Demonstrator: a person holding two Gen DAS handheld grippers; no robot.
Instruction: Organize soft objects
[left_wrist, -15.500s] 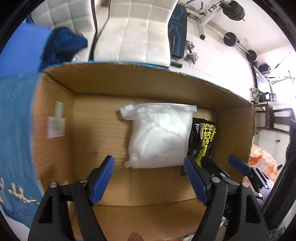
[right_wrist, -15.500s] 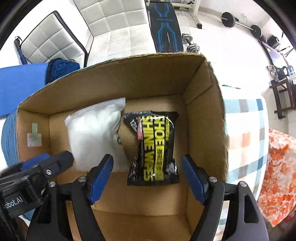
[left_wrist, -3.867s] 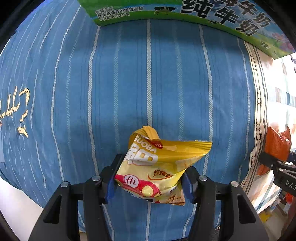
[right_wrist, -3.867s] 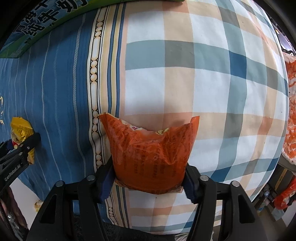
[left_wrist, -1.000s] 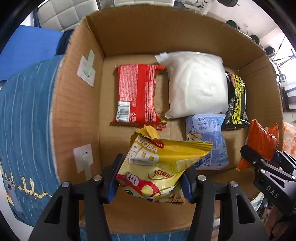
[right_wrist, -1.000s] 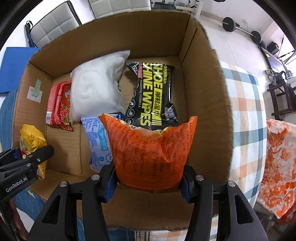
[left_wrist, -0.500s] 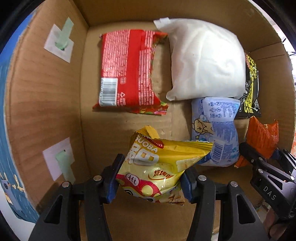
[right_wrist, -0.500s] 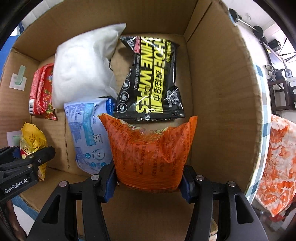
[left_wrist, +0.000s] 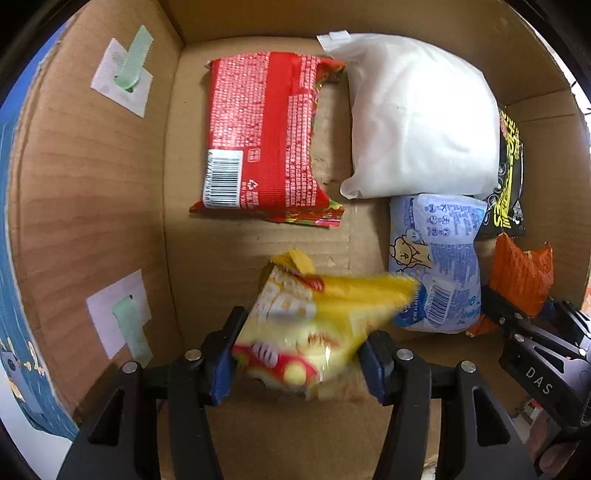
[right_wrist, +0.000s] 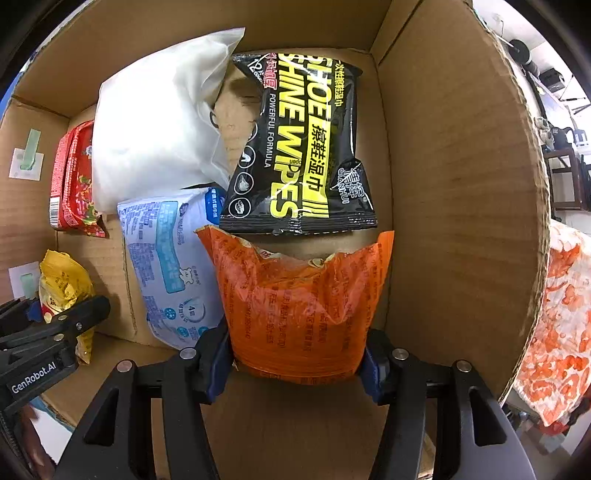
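Observation:
Both grippers are down inside an open cardboard box (left_wrist: 92, 192) (right_wrist: 454, 177). My left gripper (left_wrist: 301, 363) is shut on a yellow snack bag (left_wrist: 314, 325), blurred, near the box floor at the front left; it also shows in the right wrist view (right_wrist: 62, 284). My right gripper (right_wrist: 297, 363) is shut on an orange snack bag (right_wrist: 299, 306), which also shows in the left wrist view (left_wrist: 521, 273), at the front right. On the floor lie a red packet (left_wrist: 258, 136), a white pouch (left_wrist: 417, 118), a pale blue wipes pack (left_wrist: 436, 258) and a black shoe-wipes pack (right_wrist: 303, 147).
Taped patches (left_wrist: 122, 77) sit on the box's left wall. Blue striped cloth (left_wrist: 9, 295) lies outside the box on the left, and orange patterned fabric (right_wrist: 557, 314) outside on the right. Bare box floor (left_wrist: 229, 266) shows in front of the red packet.
Both grippers have sunk deeper into the box with their bags. The yellow bag is now blurred and sits lower between the left fingers.

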